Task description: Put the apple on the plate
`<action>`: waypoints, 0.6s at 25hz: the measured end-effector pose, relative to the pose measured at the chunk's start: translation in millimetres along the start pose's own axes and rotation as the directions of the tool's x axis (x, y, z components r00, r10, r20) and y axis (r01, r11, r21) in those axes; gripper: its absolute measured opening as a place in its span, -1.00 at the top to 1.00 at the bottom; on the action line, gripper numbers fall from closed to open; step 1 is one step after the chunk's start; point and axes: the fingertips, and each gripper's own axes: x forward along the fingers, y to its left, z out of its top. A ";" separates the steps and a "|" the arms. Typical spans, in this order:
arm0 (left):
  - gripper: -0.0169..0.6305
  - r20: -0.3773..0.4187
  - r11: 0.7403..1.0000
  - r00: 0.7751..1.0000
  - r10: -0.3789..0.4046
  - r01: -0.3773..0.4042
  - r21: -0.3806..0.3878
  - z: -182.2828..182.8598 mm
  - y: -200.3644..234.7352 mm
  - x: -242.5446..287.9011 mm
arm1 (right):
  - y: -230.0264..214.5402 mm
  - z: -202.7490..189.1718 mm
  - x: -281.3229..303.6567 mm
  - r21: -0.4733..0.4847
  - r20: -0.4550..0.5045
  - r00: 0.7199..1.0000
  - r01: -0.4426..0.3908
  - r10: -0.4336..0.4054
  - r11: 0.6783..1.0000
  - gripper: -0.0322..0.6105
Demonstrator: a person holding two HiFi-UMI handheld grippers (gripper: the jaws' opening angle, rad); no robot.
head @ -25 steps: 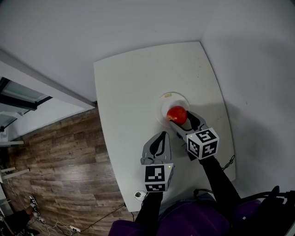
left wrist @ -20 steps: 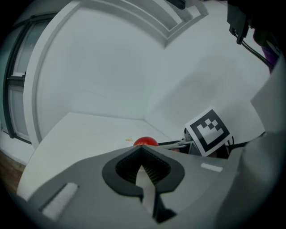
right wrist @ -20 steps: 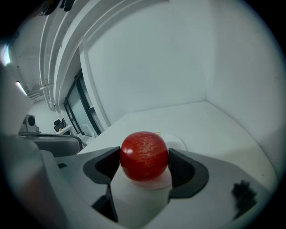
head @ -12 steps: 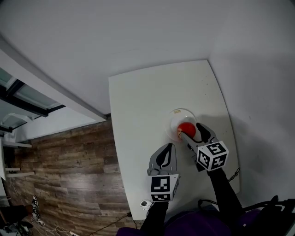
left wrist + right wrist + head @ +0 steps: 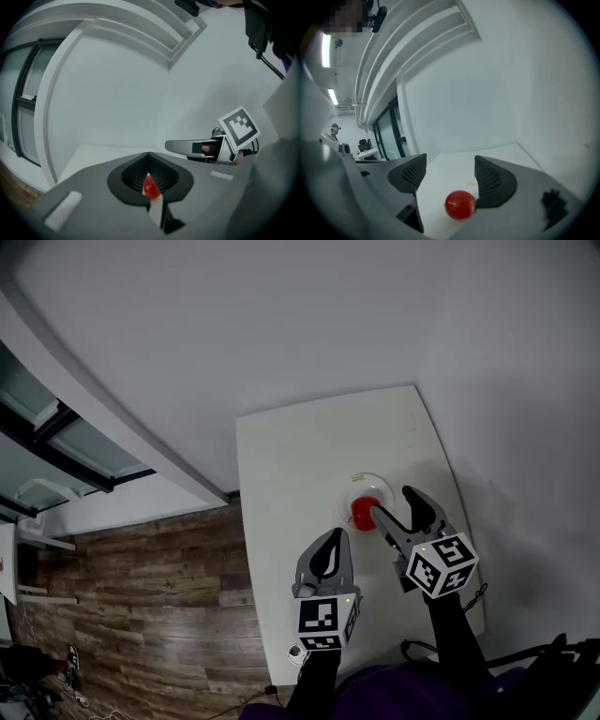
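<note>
Change since 1.0 s ago: the apple was then clamped in the right gripper over the plate. Now those jaws stand wide apart and grip nothing. The apple sits on the plate, near the right edge of the table, about halfway along it. My head camera has also shifted, so the table sits lower and smaller in the head view.

Right gripper view: the apple lies low between the spread jaws of the right gripper, close against the right one. I cannot tell if they touch.

Left gripper: jaws together, nothing held, over the near half of the table, unchanged.

Hard to make out:
- Head view: the plate's near part is covered by the apple and a jaw.
- Right gripper view: I cannot separate the plate from the white table.
- Left gripper view: the apple is only a red sliver in the slit of the left gripper.
</note>
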 end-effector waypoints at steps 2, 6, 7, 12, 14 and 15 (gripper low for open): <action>0.92 0.048 1.000 0.999 0.007 -0.008 0.013 21.6 -2.7 -8.4 | 9.6 23.3 -10.9 -0.011 0.063 0.998 -0.005 0.005 1.000 -0.12; 0.92 0.140 0.999 0.990 -0.001 -0.006 0.050 62.2 -19.6 -40.1 | 35.3 64.6 -42.4 -0.059 0.152 0.988 -0.019 0.027 0.998 -0.12; 0.92 0.155 0.999 0.988 -0.003 -0.005 0.050 68.8 -23.1 -45.4 | 39.0 71.4 -48.0 -0.070 0.168 0.985 -0.019 0.030 0.997 -0.11; 0.92 0.207 0.996 0.978 0.001 -0.019 0.083 82.4 -25.9 -51.2 | 43.4 96.1 -58.8 -0.101 0.254 0.967 0.004 0.022 0.995 0.17; 0.92 0.230 0.995 0.973 0.004 -0.026 0.092 89.4 -24.5 -53.6 | 47.3 107.0 -61.8 -0.113 0.285 0.958 0.000 0.032 0.994 0.20; 0.92 0.243 0.995 0.970 0.006 -0.030 0.096 93.0 -24.4 -55.4 | 49.0 111.9 -64.1 -0.119 0.298 0.954 -0.001 0.037 0.993 0.22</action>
